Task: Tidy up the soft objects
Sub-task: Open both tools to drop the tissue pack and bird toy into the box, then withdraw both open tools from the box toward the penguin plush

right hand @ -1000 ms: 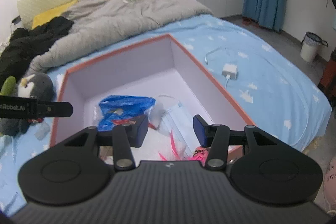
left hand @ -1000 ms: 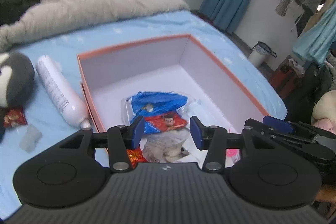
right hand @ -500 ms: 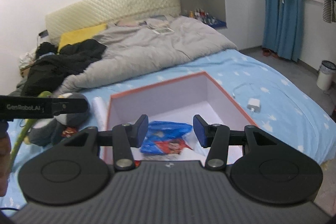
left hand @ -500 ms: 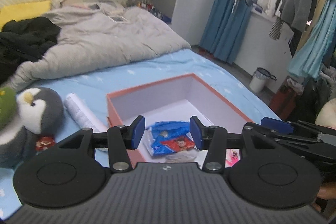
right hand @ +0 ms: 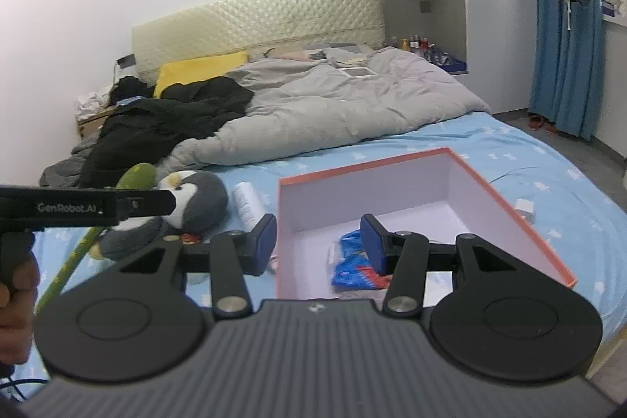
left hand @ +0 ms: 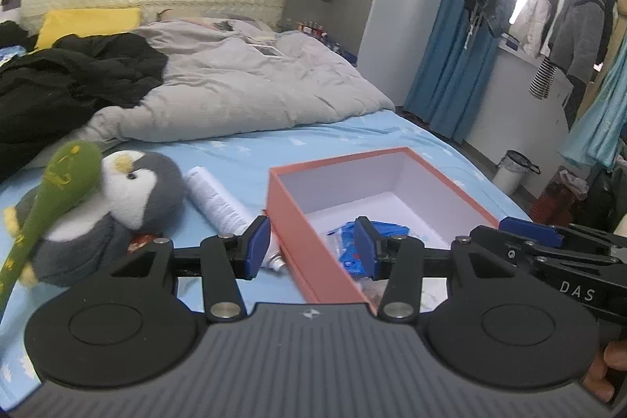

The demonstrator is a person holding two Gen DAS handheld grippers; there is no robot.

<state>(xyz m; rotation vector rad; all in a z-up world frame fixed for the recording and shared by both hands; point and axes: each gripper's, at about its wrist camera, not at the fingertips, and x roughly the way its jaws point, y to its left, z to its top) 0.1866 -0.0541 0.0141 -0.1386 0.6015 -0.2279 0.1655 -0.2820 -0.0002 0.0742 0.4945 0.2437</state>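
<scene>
On the blue bed sheet (left hand: pixel 352 136): orange cardboard box with white inside (left hand: pixel 298 234), blue plastic packet (right hand: pixel 348 267) in it. Grey-white plush penguin (left hand: pixel 133 198) just left of box. Left tongs (left hand: pixel 311 247) and right tongs (right hand: pixel 317 243) half open, empty.

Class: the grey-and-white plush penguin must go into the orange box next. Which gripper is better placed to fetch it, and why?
Probably the left gripper: the grey-and-white plush penguin lies on its side of the orange box, while the right gripper faces the box.
</scene>
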